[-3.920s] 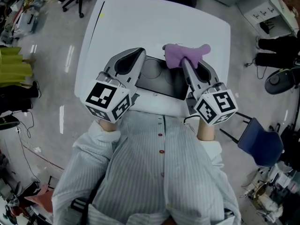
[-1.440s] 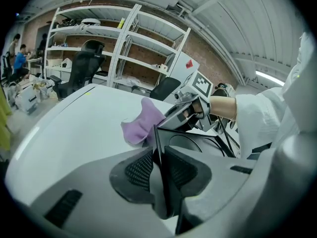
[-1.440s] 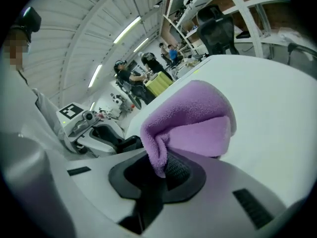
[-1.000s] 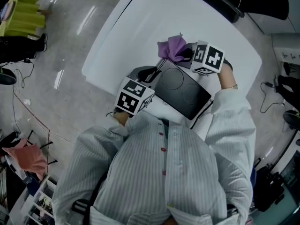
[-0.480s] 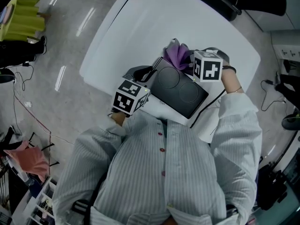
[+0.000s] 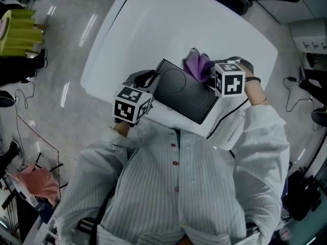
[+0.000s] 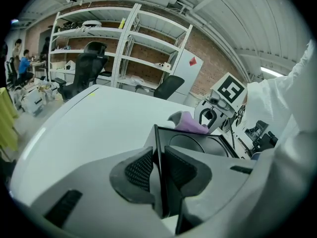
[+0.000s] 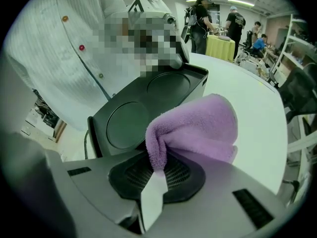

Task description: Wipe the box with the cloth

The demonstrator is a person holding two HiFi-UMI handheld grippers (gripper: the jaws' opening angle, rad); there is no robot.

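A flat black box (image 6: pixel 186 93) with two round marks on its top lies tilted on the white table (image 6: pixel 153 24). My left gripper (image 6: pixel 148 80) is shut on the box's near-left edge; in the left gripper view the thin wall of the box (image 7: pixel 198 143) stands clamped between the pads of the left gripper (image 7: pixel 157 165). My right gripper (image 6: pixel 212 75) is shut on a purple cloth (image 6: pixel 196 65) at the box's far side. In the right gripper view the cloth (image 8: pixel 198 125) bulges out past the right gripper (image 8: pixel 156 170) and hangs over the box (image 8: pixel 143 108).
The table's near edge runs just under the box, against the person's striped shirt (image 6: pixel 173 188). Metal shelves (image 7: pixel 124 48) and office chairs (image 7: pixel 89 68) stand beyond the table. A yellow object (image 6: pixel 18 29) lies on the floor at the left.
My right gripper has carried the cloth from the box's far-left corner rightward along its far edge. The left gripper has kept its hold on the box.
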